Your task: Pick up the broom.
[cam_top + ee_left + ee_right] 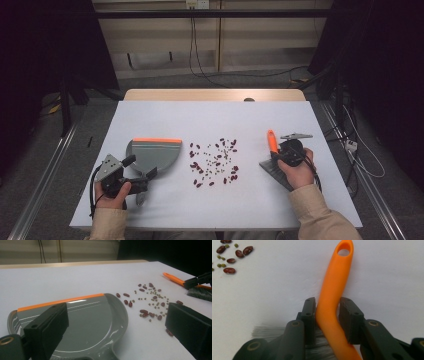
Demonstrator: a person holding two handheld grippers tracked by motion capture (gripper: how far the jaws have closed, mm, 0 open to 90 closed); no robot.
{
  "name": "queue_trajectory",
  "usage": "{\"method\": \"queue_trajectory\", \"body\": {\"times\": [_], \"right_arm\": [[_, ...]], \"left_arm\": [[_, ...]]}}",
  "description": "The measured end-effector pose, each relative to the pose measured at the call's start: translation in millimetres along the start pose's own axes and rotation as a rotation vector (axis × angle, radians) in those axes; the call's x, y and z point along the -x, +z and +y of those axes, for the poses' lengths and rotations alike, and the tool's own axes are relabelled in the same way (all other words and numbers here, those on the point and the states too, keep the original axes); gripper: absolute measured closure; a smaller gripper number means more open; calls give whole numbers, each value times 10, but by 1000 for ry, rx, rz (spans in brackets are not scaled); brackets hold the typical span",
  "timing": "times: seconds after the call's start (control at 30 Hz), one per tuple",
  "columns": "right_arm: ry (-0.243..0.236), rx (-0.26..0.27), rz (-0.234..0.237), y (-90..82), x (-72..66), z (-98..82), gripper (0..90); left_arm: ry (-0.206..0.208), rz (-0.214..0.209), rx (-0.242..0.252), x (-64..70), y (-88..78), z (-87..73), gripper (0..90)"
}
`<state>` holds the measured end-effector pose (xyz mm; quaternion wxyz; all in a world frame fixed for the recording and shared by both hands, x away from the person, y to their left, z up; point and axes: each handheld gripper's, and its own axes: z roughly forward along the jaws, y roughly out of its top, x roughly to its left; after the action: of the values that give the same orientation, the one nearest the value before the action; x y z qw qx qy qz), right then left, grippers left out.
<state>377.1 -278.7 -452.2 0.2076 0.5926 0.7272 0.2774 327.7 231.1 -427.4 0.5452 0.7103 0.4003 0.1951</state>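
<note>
— What did I have nearest me on the left?

— My left gripper (142,181) sat at the near left of the table (310,210), jaws spread and released, with nothing pinched. The pan's stub handle lay between them, untouched as far as I could tell.

— And the pan itself?

— The grey pan (85,322) lay flat just beyond that gripper, its orange lip (61,301) on the far side. The beans (216,161) were scattered just to its right, red ones mixed with small green ones, a few almost at its rim.

— The right side?

— My right gripper (327,315) had its jaws around the brush's orange handle (334,290). No earlier view to compare, but one jaw touched it and the other stood very close, so I called it grasping the brush. The bristles (265,331) rested on the table under the jaws, and the handle (272,141) pointed away from me, well right of the beans.
</note>
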Motion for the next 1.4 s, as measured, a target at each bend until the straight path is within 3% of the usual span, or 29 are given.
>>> {"method": "queue_trajectory", "body": {"times": [0.2, 0.5, 0.63, 0.73, 0.83, 0.87, 1.0, 1.07, 1.4], "right_arm": [[5, -8, -17, 54, -12, 79, 689], [41, 7, 43, 294, 7, 321, 679], [17, 10, 44, 308, 2, 324, 665], [26, 8, 50, 303, 14, 323, 664], [1, 0, 36, 305, -9, 327, 659], [-28, -4, 14, 310, -46, 330, 658], [-7, -17, 34, 324, -14, 342, 660], [-20, -25, 24, 333, -30, 355, 664], [22, -39, 38, 348, -14, 362, 671]], "left_arm": [[-1, 0, 0, 0, 2, 4, 49], [-13, -8, 3, -30, 19, -3, 49], [-10, -8, 2, -28, 20, -3, 49], [-6, -10, 5, -16, 22, 1, 49], [-3, -10, 2, -13, 25, 1, 49], [-6, -10, 0, -11, 29, -1, 49], [-1, -10, -6, -5, 40, -2, 49], [2, -10, -10, -6, 43, -4, 49], [10, -6, 3, 20, 35, 23, 49]]}}
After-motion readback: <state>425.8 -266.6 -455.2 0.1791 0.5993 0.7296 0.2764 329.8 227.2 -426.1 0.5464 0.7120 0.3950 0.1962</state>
